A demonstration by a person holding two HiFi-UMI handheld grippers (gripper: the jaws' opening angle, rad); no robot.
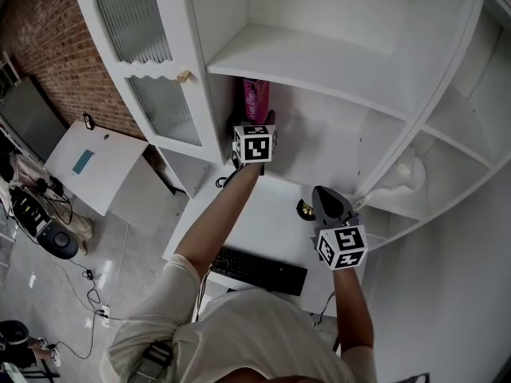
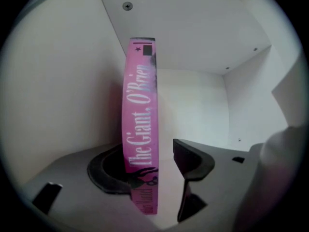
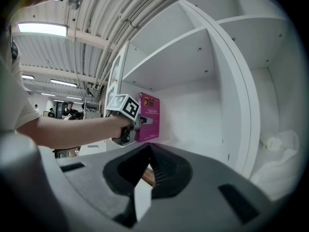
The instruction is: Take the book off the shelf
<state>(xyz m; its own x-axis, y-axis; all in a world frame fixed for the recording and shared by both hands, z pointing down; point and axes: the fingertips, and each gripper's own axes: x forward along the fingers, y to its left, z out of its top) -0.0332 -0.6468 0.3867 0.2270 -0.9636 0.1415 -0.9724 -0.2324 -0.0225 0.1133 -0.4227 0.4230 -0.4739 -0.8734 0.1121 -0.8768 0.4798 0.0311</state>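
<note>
A pink book [image 2: 141, 129] stands upright on the white shelf [image 2: 203, 105], its spine facing me, close to the compartment's left wall. My left gripper [image 2: 152, 168] is open around the book's lower spine. The left jaw lies against the book and a gap shows at the right jaw. From the head view the book [image 1: 255, 100] stands just beyond the left gripper [image 1: 259, 120]. My right gripper [image 3: 147, 151] hangs back over the desk, shut and holding nothing. It looks toward the book [image 3: 148, 115] and the left gripper [image 3: 144, 122].
The cabinet's glazed door [image 1: 152, 54] with its brass knob [image 1: 184, 76] stands open at the left. A shelf board [image 1: 311, 62] runs above the book. A white crumpled thing [image 1: 403, 174] lies in the right side compartment. Below are a black keyboard [image 1: 257, 270] and a small dark round object [image 1: 305, 210].
</note>
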